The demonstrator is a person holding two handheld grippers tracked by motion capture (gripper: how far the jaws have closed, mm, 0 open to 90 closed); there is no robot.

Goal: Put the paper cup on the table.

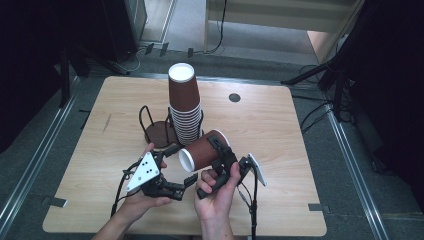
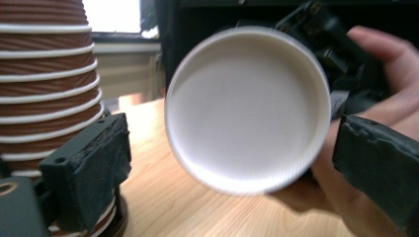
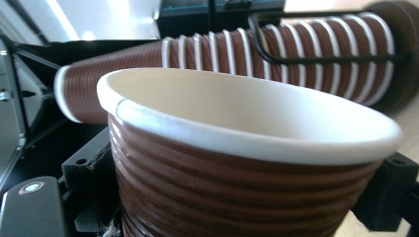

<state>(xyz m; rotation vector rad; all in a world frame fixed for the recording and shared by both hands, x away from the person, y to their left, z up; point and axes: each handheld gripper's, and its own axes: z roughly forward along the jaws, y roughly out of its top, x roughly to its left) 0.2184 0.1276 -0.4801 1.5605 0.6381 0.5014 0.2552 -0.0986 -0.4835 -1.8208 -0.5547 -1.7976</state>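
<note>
The right gripper (image 1: 220, 150) clamps a brown paper cup (image 1: 202, 150) sideways (left gripper (image 1: 175, 167) gaping before its rim), so squeezing could crumple it.

A brown ribbed paper cup (image 1: 204, 149) with a white rolled rim and white inside is being held on its side above the tabletop (image 1: 280, 135), its open mouth turned toward the person's left and its base pointing up and away. It is being kept just in front of a tall stack of matching cups (image 1: 184, 102), which is being carried upside down in a black wire holder (image 1: 150, 127), white bottom uppermost.
</note>
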